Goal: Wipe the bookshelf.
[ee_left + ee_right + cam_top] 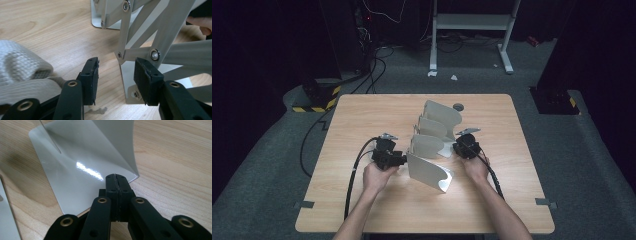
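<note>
A folding rack of pale grey metal plates [430, 145] joined by scissor bars stands on the wooden table [362, 115], fanned out from the middle toward the front. My left gripper [403, 159] is at the left edge of the nearest plate [428, 172]. In the left gripper view its jaws [116, 65] stand apart, with the riveted bars [140, 53] and a plate edge [127, 82] just beyond and between them, not pressed. My right gripper [455, 147] is at the rack's right side. Its jaws [116, 177] are shut, tips at the near edge of a glossy bent plate [75, 170]; no sheet shows between them.
A small grey disc [458, 106] lies on the table behind the rack. White woven fabric [22, 72] sits beside my left jaw. Black cables [312, 135] trail off the table's left side, and a white frame [472, 22] stands on the floor behind.
</note>
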{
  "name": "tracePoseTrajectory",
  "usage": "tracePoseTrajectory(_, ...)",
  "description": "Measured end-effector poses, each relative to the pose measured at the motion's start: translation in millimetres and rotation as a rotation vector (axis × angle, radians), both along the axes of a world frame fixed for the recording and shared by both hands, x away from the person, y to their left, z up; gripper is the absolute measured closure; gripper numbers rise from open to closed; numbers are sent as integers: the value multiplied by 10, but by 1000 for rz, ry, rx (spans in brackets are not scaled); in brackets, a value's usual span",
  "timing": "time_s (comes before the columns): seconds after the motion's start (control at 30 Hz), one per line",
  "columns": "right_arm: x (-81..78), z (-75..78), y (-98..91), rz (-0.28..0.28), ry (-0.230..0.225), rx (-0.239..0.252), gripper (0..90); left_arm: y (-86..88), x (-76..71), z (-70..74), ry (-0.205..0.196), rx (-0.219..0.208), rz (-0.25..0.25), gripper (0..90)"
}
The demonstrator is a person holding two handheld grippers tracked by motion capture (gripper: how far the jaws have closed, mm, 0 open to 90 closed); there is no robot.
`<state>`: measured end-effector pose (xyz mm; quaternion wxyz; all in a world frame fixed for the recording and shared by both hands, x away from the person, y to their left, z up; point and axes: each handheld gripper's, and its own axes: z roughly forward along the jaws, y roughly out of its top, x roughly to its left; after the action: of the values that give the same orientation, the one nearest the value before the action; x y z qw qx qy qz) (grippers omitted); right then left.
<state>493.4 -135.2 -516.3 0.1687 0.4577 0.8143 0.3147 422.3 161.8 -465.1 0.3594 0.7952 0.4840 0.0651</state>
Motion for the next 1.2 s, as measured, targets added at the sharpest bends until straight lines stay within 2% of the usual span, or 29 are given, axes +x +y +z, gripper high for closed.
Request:
tracePoseTrajectory(0.07,2,-1,-3,3,-2,0,898,-36,-2,-27,9,8,-14,545)
tracePoseTrajectory(0.2,-50,7,26,25,-14,-35,849,-58,-11,-59,16,-2,-26,521)
tracePoseTrajectory(0.33,-142,0,-31,29,-11,-14,841,-23,-12,-37,7,-18,-19,482)
tracePoseTrajectory(0.47,-202,0,-79,32,-7,-10,870,-31,-6,-35,6,-26,-18,481)
tracePoseTrajectory(0.6,-162,4,-47,38,-4,-16,899,-43,-7,-51,11,-13,-19,487)
tracePoseTrajectory(0.73,-93,1,-23,30,5,3,900,-51,-14,-45,5,-11,-21,497)
tracePoseTrajectory(0.83,-38,7,28,38,4,-12,900,-67,-25,-48,3,-4,-22,503)
tracePoseTrajectory(0.9,-10,-1,50,39,2,2,900,-76,-34,-45,-1,3,-22,510)
tracePoseTrajectory(1.07,48,17,168,65,3,-33,900,-80,-60,-51,1,-4,-20,519)
tracePoseTrajectory(1.17,70,10,195,62,6,-16,900,-93,-77,-69,6,-11,-18,519)
tracePoseTrajectory(1.2,78,12,203,65,5,-22,900,-104,-79,-76,7,-1,-24,519)
